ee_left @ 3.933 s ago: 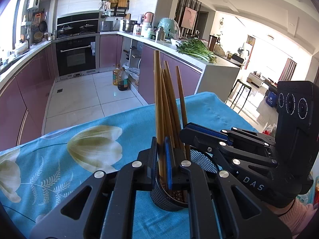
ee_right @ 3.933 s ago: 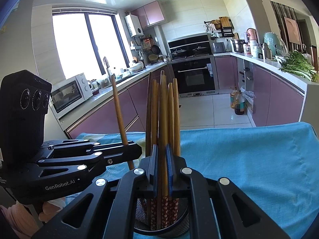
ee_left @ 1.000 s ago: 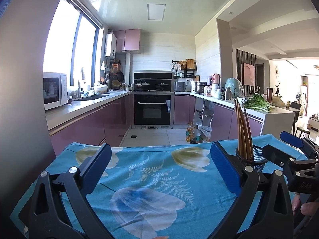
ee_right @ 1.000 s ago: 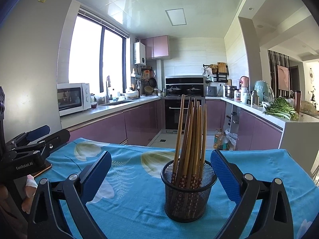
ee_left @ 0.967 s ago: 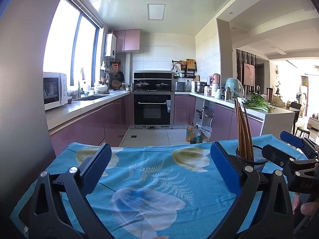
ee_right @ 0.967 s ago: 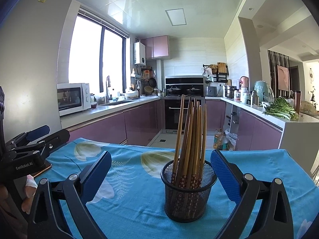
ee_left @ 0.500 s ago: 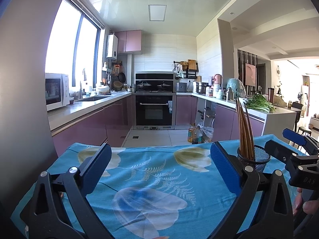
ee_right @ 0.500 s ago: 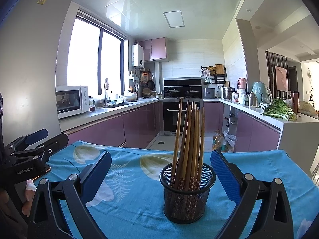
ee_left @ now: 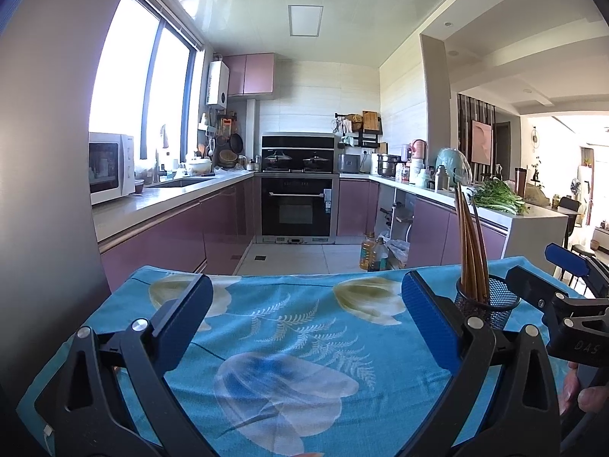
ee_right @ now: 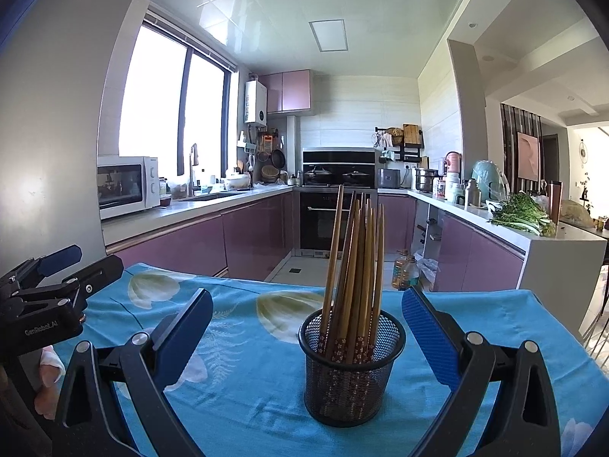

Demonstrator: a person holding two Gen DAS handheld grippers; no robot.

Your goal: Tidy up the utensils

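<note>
Chopsticks [ee_right: 356, 262] are all standing in the mesh cup [ee_right: 352, 365], which sits upright on the blue flowered cloth [ee_left: 289, 346] near its right side. Largest first: that cloth is bare of any loose utensil, as far as both views reach. Then the cup, a dark wire basket, with the wooden sticks bunched and leaning a little left, patterned ends down. Right gripper [ee_right: 307, 333] is spread wide and empty, the cup seen between its blue pads but clear of both. Left gripper [ee_left: 302, 318] is also spread wide, holding nothing, aimed over bare cloth with the cup just off its right finger. My read: the gathering step looks finished. Next calls for little, perhaps a check for strays, or just drawing both tools back without knocking the cup.
</note>
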